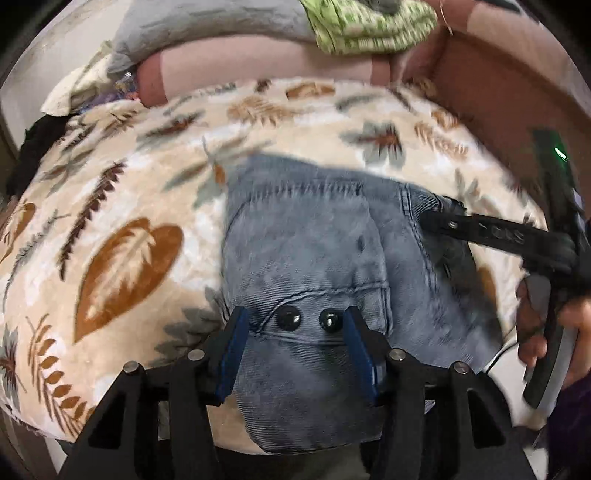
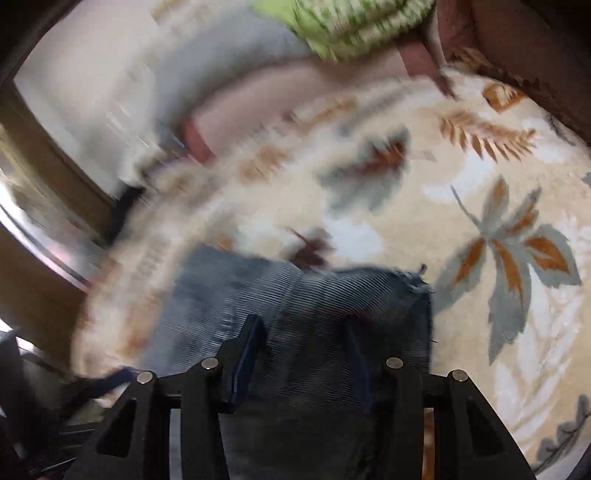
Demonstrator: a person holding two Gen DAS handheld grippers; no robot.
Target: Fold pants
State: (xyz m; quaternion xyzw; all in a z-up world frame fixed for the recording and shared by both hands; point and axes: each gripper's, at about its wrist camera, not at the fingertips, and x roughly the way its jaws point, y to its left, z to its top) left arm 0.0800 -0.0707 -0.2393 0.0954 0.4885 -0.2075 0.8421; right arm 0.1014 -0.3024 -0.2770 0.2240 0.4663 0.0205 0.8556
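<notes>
Blue-grey corduroy pants [image 1: 314, 258] lie folded on a leaf-patterned blanket [image 1: 129, 206]. Their waistband with two black buttons [image 1: 308, 318] sits between the fingers of my left gripper [image 1: 295, 321], which is open just above the cloth. My right gripper shows in the left wrist view at the pants' right edge [image 1: 439, 221]. In the blurred right wrist view my right gripper [image 2: 303, 332] is open over the pants [image 2: 295, 295], near their frayed hem corner [image 2: 419, 282].
A grey pillow [image 1: 207, 33] and a green patterned cloth [image 1: 369, 26] lie at the back. A brown headboard or wall [image 1: 498, 85] runs along the right. Dark clothing [image 1: 40, 147] sits at the blanket's left edge.
</notes>
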